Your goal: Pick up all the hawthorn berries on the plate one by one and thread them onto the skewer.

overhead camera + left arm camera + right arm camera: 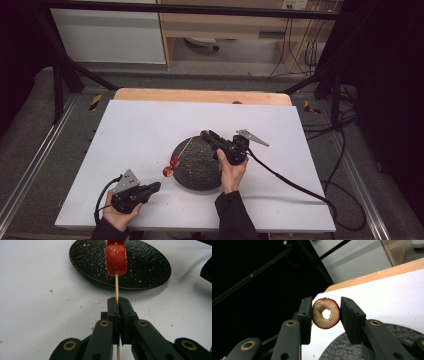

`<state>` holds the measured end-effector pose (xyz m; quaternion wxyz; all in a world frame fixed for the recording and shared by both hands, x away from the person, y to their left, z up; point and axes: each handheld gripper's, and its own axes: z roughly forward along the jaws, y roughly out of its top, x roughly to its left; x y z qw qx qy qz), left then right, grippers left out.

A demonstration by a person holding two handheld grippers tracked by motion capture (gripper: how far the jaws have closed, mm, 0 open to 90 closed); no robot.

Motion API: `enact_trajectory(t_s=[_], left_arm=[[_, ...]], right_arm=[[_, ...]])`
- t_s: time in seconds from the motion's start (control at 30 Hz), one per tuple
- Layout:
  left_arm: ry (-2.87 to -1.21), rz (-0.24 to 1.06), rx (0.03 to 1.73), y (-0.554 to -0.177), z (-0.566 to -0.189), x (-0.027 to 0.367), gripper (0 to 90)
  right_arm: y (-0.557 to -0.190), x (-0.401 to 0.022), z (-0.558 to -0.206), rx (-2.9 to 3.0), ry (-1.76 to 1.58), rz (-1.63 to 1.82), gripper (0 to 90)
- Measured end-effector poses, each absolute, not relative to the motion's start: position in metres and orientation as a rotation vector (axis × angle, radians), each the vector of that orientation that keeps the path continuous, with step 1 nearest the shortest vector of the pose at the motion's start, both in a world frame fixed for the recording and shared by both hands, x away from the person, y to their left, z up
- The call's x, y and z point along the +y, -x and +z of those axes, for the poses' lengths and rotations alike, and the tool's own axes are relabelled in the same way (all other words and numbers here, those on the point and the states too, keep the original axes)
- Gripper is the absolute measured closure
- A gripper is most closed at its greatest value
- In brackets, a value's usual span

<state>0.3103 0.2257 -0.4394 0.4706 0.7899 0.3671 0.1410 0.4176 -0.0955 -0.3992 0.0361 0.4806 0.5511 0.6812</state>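
Observation:
A thin wooden skewer (184, 148) slants up and to the right over the left side of the black round plate (200, 172). Two red fruit pieces (171, 166) are threaded low on it. My left gripper (156, 186) is shut on the skewer's lower end; in the left gripper view the stick (116, 286) rises from between the closed jaws (117, 302) to a red piece (115, 260). My right gripper (205, 134) hovers over the plate's far edge, near the skewer's upper tip. It is shut on a cored red fruit slice (326, 313), its hole facing the camera.
The plate (150, 267) lies on a white sheet (130, 135) that covers the table, with crumbs scattered on both. A wooden edge (200, 95) runs along the back. The right gripper's cable (295, 185) trails across the sheet to the right. Dark frame legs stand beyond the table.

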Motion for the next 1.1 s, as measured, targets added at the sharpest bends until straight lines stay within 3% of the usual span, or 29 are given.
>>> enact_trajectory(t_s=[1.1], left_arm=[[-1.881,0.300,0.909,-0.303,-0.442,0.198,88.1]], right_arm=[[-0.423,-0.089,-0.409,1.511,-1.490,2.206,63.5]])
